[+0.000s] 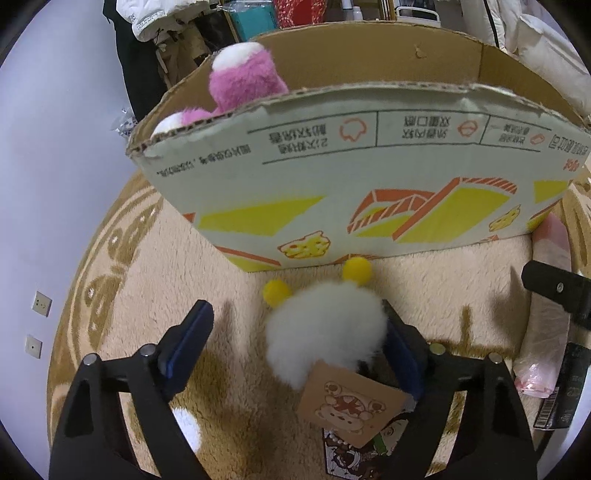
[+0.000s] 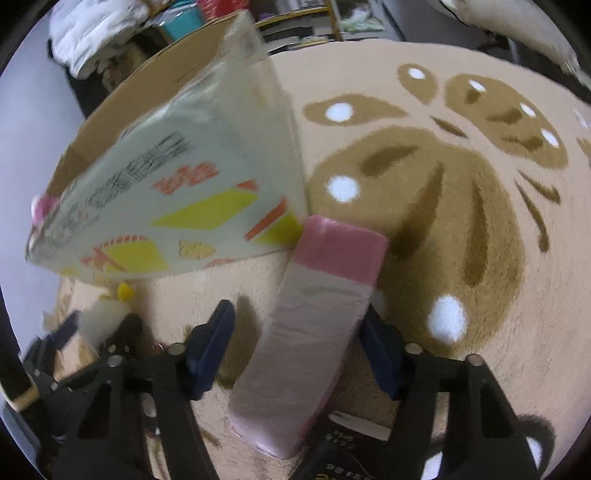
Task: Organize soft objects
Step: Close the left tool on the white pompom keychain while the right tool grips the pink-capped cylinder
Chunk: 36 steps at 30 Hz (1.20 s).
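Note:
A white fluffy plush with yellow pompoms and a cardboard tag lies on the rug in front of the cardboard box. My left gripper is open around it; the right finger touches the plush, the left finger stands apart. A pink plush sits inside the box. My right gripper is open around a pink wrapped tissue pack that lies on the rug beside the box. The pack also shows in the left wrist view.
A beige rug with a brown bear pattern covers the floor. A printed card lies under the plush tag. Clothes and shelves stand behind the box. A wall is to the left.

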Tool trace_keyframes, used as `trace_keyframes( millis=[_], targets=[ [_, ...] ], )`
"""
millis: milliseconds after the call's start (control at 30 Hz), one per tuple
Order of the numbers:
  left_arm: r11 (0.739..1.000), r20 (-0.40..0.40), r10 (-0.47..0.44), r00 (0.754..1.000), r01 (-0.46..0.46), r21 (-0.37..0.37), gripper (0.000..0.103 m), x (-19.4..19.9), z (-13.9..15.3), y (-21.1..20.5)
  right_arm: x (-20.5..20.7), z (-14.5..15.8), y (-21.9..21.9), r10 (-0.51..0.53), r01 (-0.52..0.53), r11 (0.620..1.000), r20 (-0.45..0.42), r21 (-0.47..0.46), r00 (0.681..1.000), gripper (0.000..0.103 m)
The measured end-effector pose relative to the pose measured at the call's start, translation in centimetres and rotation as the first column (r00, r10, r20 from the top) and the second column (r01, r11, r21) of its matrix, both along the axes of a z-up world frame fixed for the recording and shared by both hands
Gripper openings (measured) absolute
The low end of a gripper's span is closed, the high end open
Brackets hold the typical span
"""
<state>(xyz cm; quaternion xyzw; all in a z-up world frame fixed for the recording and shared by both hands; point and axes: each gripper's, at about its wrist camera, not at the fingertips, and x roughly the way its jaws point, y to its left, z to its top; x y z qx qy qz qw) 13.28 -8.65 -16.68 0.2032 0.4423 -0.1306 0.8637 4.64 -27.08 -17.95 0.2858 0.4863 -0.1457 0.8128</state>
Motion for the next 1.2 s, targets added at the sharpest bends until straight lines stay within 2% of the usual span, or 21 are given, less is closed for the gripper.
trace_keyframes(
  millis=[167, 233, 333, 367, 500, 667, 900, 1033, 1200],
  targets=[
    [0.999, 0.025, 0.032, 0.999, -0.031, -0.015, 0.084, 0.1, 0.4, 0.4, -0.2, -0.1, -0.8, -0.018, 0.018, 1.000, 0.009, 0.026, 1.000, 0.064],
    [0.998, -0.012, 0.024, 1.000, -0.025, -0.049, 0.075, 0.4, 0.4, 0.6, -0.1, -0.3, -1.0, -0.019, 0.018, 0.999, 0.010, 0.027, 1.000, 0.064],
    [0.995, -0.060, 0.014, 0.998, -0.020, -0.099, 0.053, 0.7, 0.1, 0.9, 0.1, -0.5, -1.1, -0.021, 0.021, 0.999, 0.006, 0.032, 1.000, 0.065],
    [0.992, -0.072, 0.007, 0.997, -0.016, -0.124, 0.042, 0.6, 0.1, 0.9, 0.2, -0.5, -0.9, -0.021, 0.021, 0.999, 0.006, 0.032, 1.000, 0.065],
    [0.985, -0.094, -0.003, 0.996, -0.014, -0.174, 0.030, 0.5, 0.3, 1.2, 0.5, -1.0, -1.4, -0.018, 0.018, 0.999, 0.003, 0.031, 1.000, 0.067],
    [0.979, -0.116, -0.021, 0.993, -0.003, -0.205, 0.026, 0.8, 0.3, 1.9, 0.9, -0.8, -0.6, 0.012, -0.012, 1.000, -0.011, 0.017, 1.000, 0.072],
    [0.977, -0.175, -0.011, 0.984, -0.027, -0.210, 0.031, 1.9, -0.3, 3.1, 1.9, -1.0, -0.1, 0.066, -0.069, 0.997, -0.074, -0.035, 0.995, 0.072],
    [0.975, -0.139, -0.030, 0.990, -0.001, -0.221, 0.029, 1.5, 0.0, 3.5, 2.2, -0.9, 1.4, 0.095, -0.109, 0.987, -0.118, -0.117, 0.988, 0.072],
    [0.984, -0.130, -0.031, 0.991, 0.007, -0.181, 0.028, 0.5, 0.3, 2.9, 2.2, -0.9, 1.8, 0.065, -0.083, 0.986, -0.123, -0.143, 0.990, 0.060]
  ],
)
